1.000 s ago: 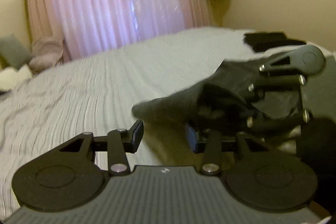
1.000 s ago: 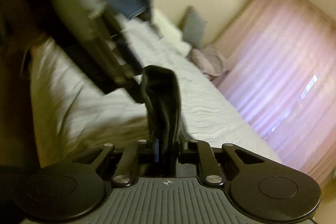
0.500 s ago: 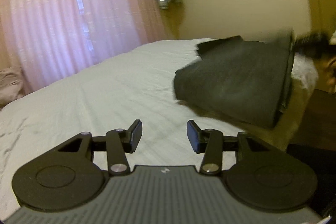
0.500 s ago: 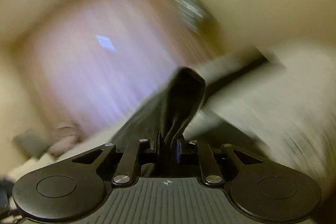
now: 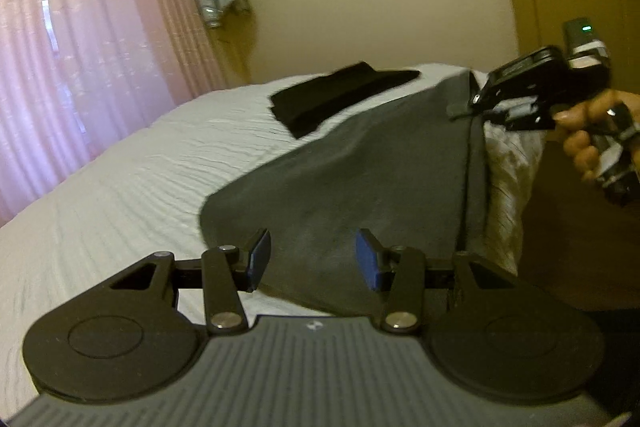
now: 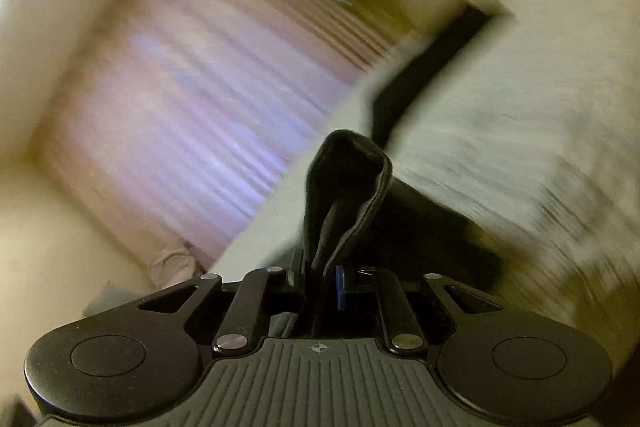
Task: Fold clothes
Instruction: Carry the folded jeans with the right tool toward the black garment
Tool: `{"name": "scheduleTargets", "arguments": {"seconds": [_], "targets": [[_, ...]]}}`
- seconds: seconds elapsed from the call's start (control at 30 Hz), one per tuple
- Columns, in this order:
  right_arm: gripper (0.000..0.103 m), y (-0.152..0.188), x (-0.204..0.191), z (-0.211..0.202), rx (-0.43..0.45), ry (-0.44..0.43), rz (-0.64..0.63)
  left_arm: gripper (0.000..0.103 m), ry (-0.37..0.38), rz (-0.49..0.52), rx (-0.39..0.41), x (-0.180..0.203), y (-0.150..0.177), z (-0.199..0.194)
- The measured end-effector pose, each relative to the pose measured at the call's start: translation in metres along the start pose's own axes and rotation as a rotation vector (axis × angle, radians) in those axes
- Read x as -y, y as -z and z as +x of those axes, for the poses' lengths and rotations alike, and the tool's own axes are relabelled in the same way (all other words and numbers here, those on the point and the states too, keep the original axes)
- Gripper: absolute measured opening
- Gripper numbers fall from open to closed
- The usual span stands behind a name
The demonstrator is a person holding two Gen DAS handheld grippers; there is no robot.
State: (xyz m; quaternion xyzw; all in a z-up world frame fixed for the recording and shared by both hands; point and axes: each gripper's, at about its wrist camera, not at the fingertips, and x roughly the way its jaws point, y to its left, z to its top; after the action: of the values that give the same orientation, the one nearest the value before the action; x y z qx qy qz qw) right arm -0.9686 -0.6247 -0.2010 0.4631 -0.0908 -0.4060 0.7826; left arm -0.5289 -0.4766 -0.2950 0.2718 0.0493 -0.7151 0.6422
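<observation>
White bed, grey garment stretched lengthwise toward right tongs clamping its edge, left tongs apart, empty.

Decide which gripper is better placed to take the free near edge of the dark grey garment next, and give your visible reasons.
Left. The left gripper is open and empty, right over the near edge of the dark grey garment. The right gripper is shut on the garment's far corner.

I saw the dark grey garment spread half-lifted over the bed's near corner, one edge bunched in my right tool, a black folded garment lying flat behind it.
</observation>
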Motion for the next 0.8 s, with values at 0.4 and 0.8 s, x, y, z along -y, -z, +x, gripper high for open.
{"name": "scheduleTargets", "arguments": {"seconds": [0.4,0.8], "targets": [[0.056,-0.009,0.024,-0.044,0.045,0.112,0.036,0.042,0.002,-0.025,-0.067,-0.006,0.004,0.018],[0.056,-0.03,0.016,-0.021,-0.003,0.235,-0.144,0.051,0.059,-0.214,-0.203,-0.06,-0.015,0.1]]}}
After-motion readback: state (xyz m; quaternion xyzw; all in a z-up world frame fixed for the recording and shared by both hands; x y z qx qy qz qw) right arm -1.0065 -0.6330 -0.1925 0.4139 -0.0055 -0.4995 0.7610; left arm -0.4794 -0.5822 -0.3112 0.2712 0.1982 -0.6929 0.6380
